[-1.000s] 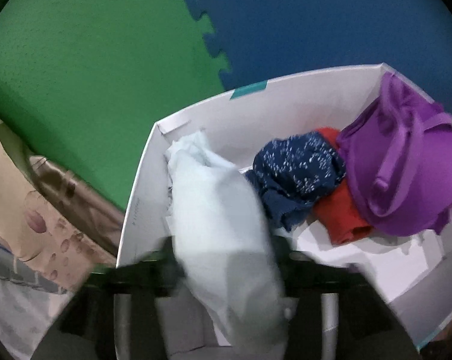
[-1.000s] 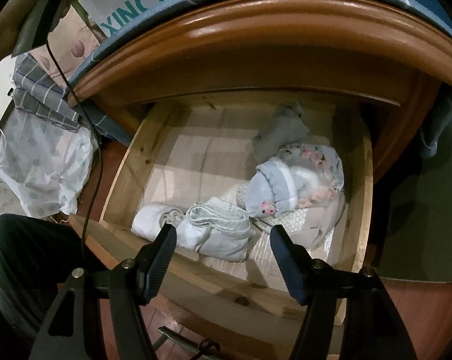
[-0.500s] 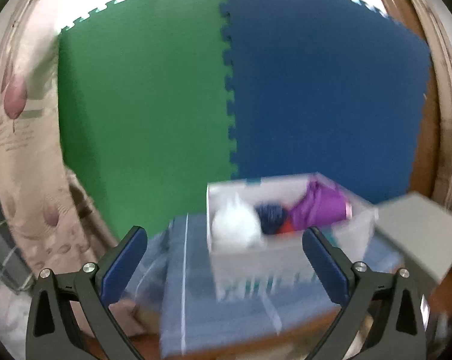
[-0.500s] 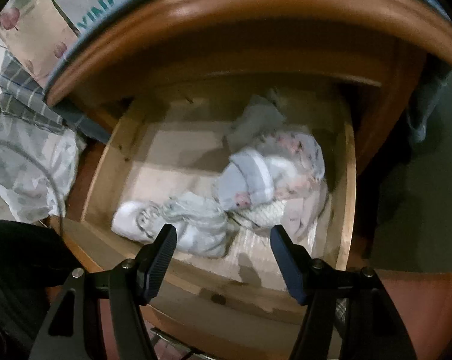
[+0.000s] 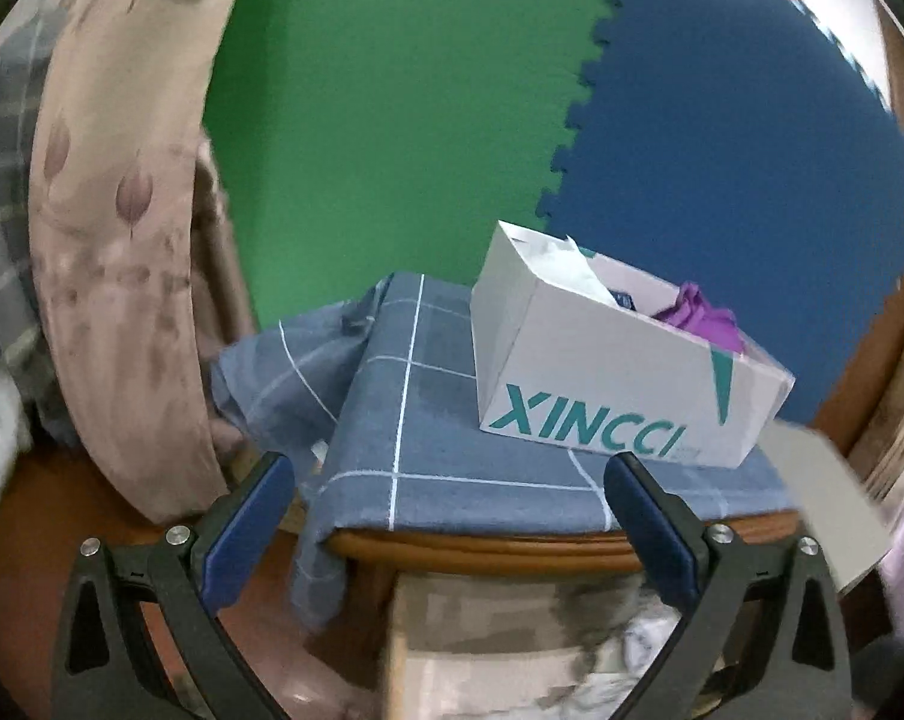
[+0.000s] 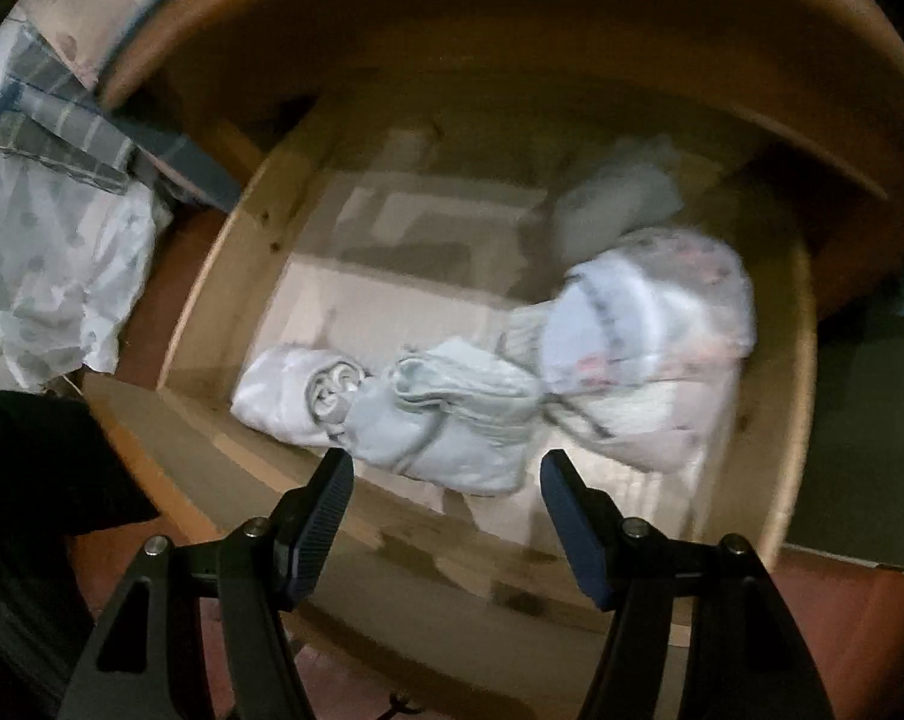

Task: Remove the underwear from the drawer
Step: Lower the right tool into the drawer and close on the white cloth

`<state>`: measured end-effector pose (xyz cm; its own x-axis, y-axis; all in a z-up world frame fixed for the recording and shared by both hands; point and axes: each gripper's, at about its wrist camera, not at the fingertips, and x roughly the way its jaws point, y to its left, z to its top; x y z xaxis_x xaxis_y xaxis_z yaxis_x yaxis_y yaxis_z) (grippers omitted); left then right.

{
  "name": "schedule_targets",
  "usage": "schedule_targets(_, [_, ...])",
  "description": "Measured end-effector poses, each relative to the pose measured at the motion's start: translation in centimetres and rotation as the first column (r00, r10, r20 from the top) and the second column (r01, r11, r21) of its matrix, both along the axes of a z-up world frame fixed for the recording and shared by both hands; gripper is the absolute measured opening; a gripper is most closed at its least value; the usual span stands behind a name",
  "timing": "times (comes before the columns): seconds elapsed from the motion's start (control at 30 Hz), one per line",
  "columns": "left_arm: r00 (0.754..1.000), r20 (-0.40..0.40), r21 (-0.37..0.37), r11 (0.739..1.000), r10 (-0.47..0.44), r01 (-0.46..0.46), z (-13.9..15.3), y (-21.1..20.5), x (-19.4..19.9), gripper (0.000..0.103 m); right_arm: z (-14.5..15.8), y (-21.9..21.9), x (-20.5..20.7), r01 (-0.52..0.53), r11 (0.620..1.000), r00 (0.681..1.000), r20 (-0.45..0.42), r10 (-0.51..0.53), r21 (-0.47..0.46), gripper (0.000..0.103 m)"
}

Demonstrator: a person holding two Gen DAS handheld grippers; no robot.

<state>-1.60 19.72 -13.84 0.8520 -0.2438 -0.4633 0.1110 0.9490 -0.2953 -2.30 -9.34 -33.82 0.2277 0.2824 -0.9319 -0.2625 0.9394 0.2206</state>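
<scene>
Green and blue foam mats behind white box (image 5: 601, 396); several garments already inside. Drawer (image 6: 802, 360) below it holds more underwear (image 6: 452, 414). Left gripper (image 5: 449, 516) wide, empty; right gripper (image 6: 446, 516) spread above the bundle.

left tool (image 5: 449, 504): black frame, blue pads, silver screws | right tool (image 6: 446, 501): same

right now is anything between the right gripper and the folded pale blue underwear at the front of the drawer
Nothing visible. The right gripper is open above the pale blue underwear, with only the drawer's front wall just below its fingers.
</scene>
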Motion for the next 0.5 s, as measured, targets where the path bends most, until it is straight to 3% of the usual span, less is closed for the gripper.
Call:
schedule_targets(0.17, [1.0,0.003,-0.031,0.999,-0.024,0.024,0.4,0.8,-0.9,0.103,-2.4,1.7,1.7,0.13,0.99,0.988,-0.077,-0.135,-0.062,0.067])
schedule_targets(0.33, [0.998,0.008,-0.046,0.997,-0.057,0.057,0.9,0.6,-1.2,0.103,-2.9,1.4,3.2,0.312,0.947,0.942,-0.108,-0.319,-0.074,0.067])
schedule_targets(0.5, [0.995,-0.014,-0.049,0.994,-0.103,0.103,0.8,-0.3,-0.9,0.103,-4.1,2.0,4.8,0.354,0.929,0.91,-0.19,-0.368,-0.105,0.067])
